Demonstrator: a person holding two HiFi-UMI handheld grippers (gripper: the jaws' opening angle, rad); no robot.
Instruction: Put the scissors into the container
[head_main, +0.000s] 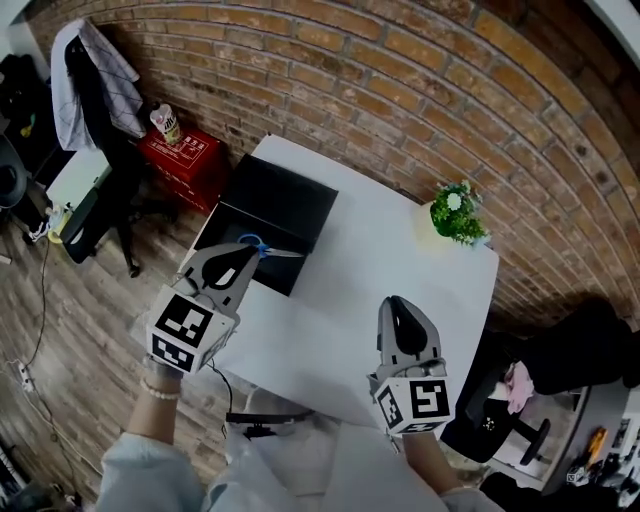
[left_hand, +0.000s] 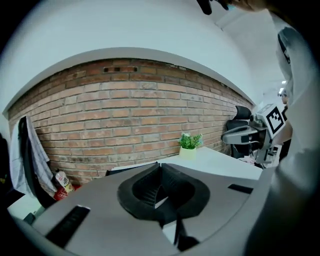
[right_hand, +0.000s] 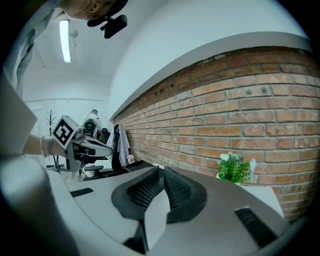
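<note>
The scissors (head_main: 265, 248), blue-handled with the blades pointing right, lie on the near part of the black container (head_main: 278, 198) at the far left of the white table (head_main: 380, 270). My left gripper (head_main: 243, 257) is level, its tip just short of the blue handles, and its jaws are shut. In the left gripper view the pads (left_hand: 150, 182) meet with nothing between them, and the scissors are out of sight there. My right gripper (head_main: 397, 304) hovers over the table's near edge, shut and empty (right_hand: 161, 171).
A small potted plant (head_main: 458, 212) stands at the table's far right corner, against the brick wall. On the floor to the left are a red box (head_main: 185, 155) and a chair draped with clothing (head_main: 95, 90). A black office chair (head_main: 500, 410) stands at the right.
</note>
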